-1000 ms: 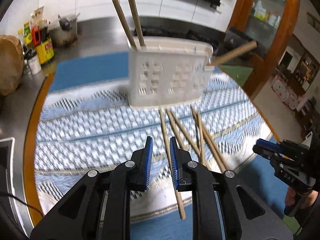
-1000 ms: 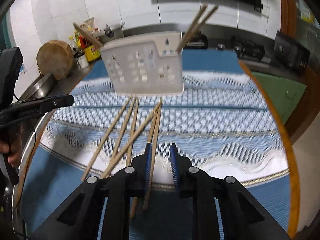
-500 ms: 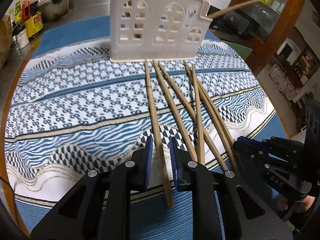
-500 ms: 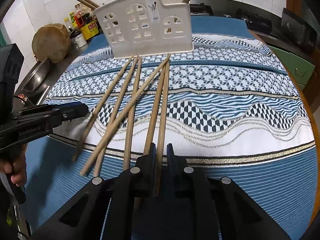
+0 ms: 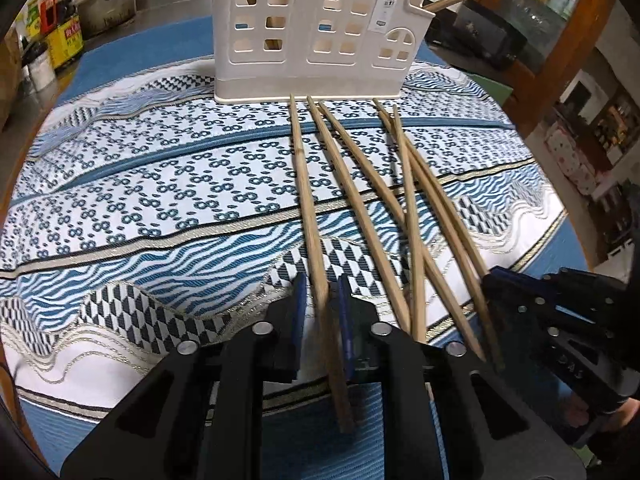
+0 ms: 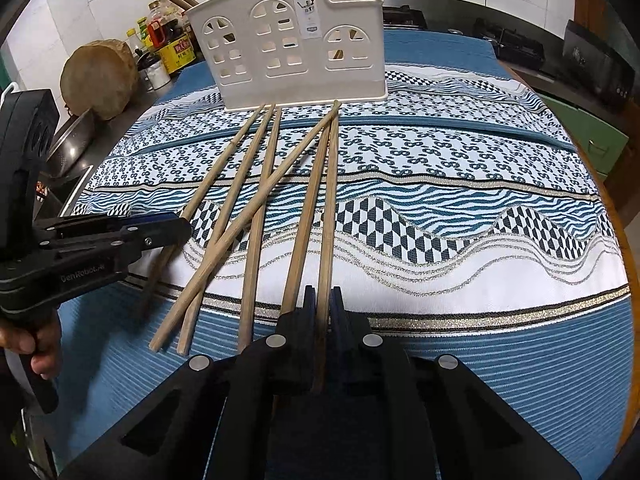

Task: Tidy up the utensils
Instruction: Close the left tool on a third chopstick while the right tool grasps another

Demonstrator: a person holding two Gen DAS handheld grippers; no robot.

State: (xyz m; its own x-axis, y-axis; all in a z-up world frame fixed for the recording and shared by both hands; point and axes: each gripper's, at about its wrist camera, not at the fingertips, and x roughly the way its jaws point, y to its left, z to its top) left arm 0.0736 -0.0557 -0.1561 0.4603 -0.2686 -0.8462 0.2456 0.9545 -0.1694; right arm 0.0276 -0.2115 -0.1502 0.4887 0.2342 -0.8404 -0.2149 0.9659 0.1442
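Several wooden chopsticks lie fanned on a blue and white patterned cloth, in front of a white house-shaped utensil holder that has a few chopsticks standing in it. My left gripper is low over the cloth, its jaws a little apart around the leftmost chopstick. My right gripper is shut on the rightmost chopstick, which still lies on the cloth. The holder also shows in the right wrist view.
Sauce bottles and tins, a round wooden block and a metal bowl stand at the left of the counter. A stove is at the back right. The table's wooden rim curves along the right.
Both grippers came down and forward to the chopsticks. The right jaws closed onto the rightmost chopstick. The left jaws now straddle the leftmost one.
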